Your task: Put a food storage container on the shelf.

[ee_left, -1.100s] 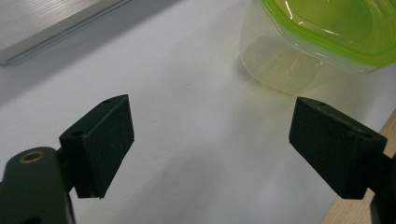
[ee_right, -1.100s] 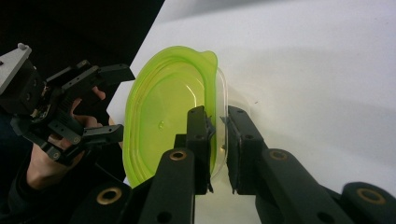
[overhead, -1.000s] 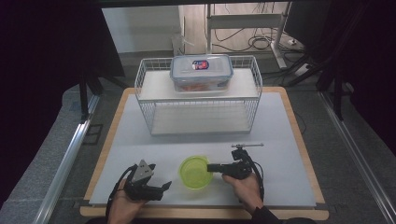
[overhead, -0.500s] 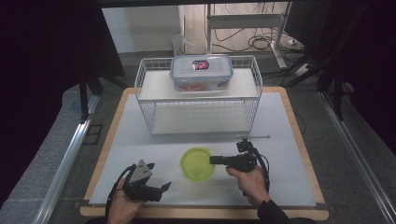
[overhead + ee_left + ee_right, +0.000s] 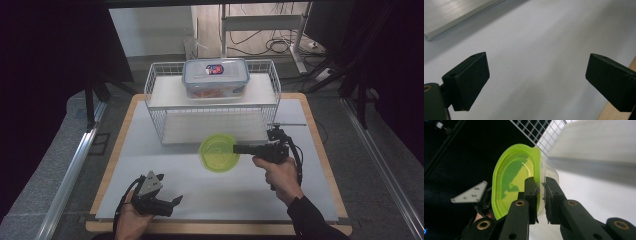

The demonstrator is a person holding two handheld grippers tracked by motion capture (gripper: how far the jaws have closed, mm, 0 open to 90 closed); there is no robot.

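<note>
White matte tabletop (image 5: 310,140), wooden rim, wire rack (image 5: 160,82) behind. Round lime-lidded clear tub (image 5: 219,152), tipped on edge, pinched at rim between closed right gripper (image 5: 540,186) fingers. Left gripper (image 5: 537,75) just been opening, spread wide on nothing.

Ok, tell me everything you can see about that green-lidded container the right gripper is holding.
The container is a small round tub of clear plastic with a translucent lime-green lid that has a small tab. The right gripper is shut on its rim, pinching lid edge and wall, and holds it tipped on its side above the white table, just in front of the wire rack.
</note>
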